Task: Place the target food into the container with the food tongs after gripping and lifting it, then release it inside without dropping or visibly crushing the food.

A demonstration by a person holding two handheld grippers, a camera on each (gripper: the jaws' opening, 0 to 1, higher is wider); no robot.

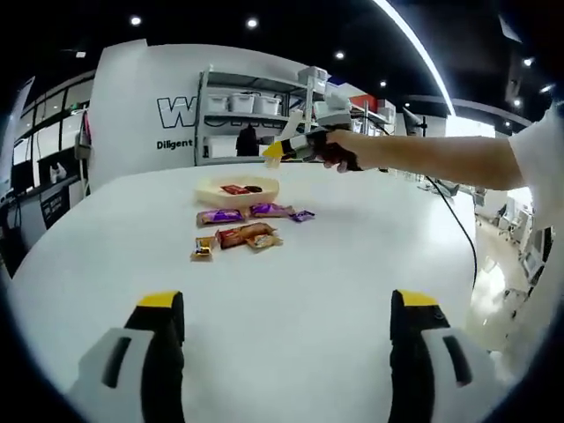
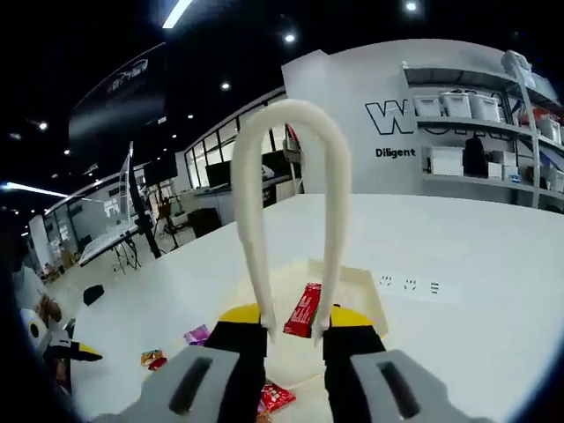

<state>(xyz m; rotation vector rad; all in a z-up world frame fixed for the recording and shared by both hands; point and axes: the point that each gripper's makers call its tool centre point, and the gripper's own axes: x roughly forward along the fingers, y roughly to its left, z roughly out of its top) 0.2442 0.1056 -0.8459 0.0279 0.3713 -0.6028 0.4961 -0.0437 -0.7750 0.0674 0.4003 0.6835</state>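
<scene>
My right gripper (image 2: 293, 328) is shut on the cream food tongs (image 2: 291, 115), whose two arms stand apart. A red snack pack (image 2: 304, 310) shows between the tong tips, over the cream container (image 2: 361, 295); I cannot tell whether the tongs touch it. In the left gripper view a person's hand holds that right gripper (image 1: 280, 148) above and behind the container (image 1: 211, 196), where a red pack (image 1: 234, 189) lies. My left gripper (image 1: 289, 304) stands open low over the white table, with nothing between its jaws.
Loose snacks lie in front of the container: purple packs (image 1: 220, 216), an orange-brown pack (image 1: 245, 234) and a small yellow one (image 1: 204, 248). A cable (image 1: 458, 225) runs over the table's right side. Shelves with bins (image 1: 256, 106) stand behind the table.
</scene>
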